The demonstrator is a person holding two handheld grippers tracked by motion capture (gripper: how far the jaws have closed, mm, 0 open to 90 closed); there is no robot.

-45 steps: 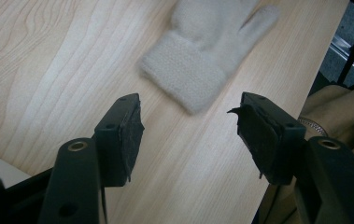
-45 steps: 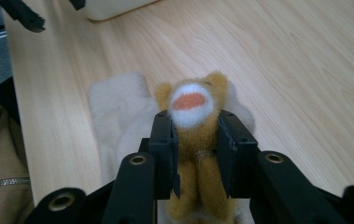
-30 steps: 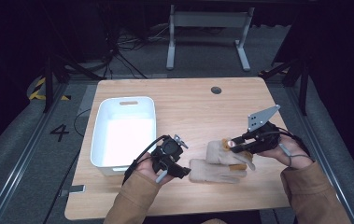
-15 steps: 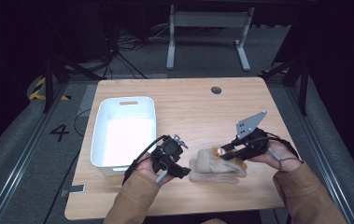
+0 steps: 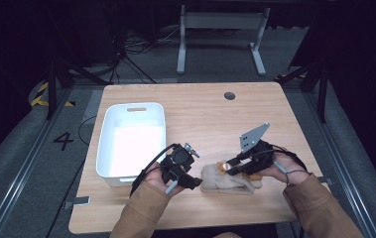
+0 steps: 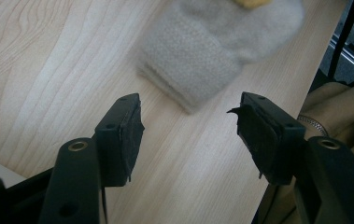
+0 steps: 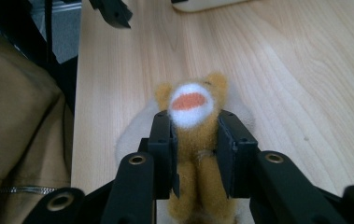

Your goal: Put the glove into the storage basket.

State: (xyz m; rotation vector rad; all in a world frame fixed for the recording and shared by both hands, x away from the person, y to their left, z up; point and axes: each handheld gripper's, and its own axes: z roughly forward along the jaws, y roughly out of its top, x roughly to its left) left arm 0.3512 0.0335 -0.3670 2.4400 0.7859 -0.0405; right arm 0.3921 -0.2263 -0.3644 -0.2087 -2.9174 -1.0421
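Observation:
A small tan plush toy (image 7: 191,105) with a white muzzle and an orange patch is clamped between the jaws of my right gripper (image 7: 194,126). In the high view the plush toy (image 5: 221,166) rests on a folded beige fuzzy cloth (image 5: 227,182) near the table's front edge, with the right gripper (image 5: 226,168) coming in from the right. My left gripper (image 5: 191,179) lies just left of the cloth. Its own view shows the left gripper (image 6: 188,121) open over bare wood, with the beige cloth (image 6: 198,60) a short way ahead of the jaws.
A white bin (image 5: 107,148), empty, stands at the table's left. A brown sleeve (image 7: 20,116) lies close beside the right gripper. A round cable hole (image 5: 230,95) sits at the far edge of the wooden table (image 5: 200,119).
My right gripper has moved left and lower with the plush toy, bringing it down onto the beige cloth. The left gripper has stayed where it was.

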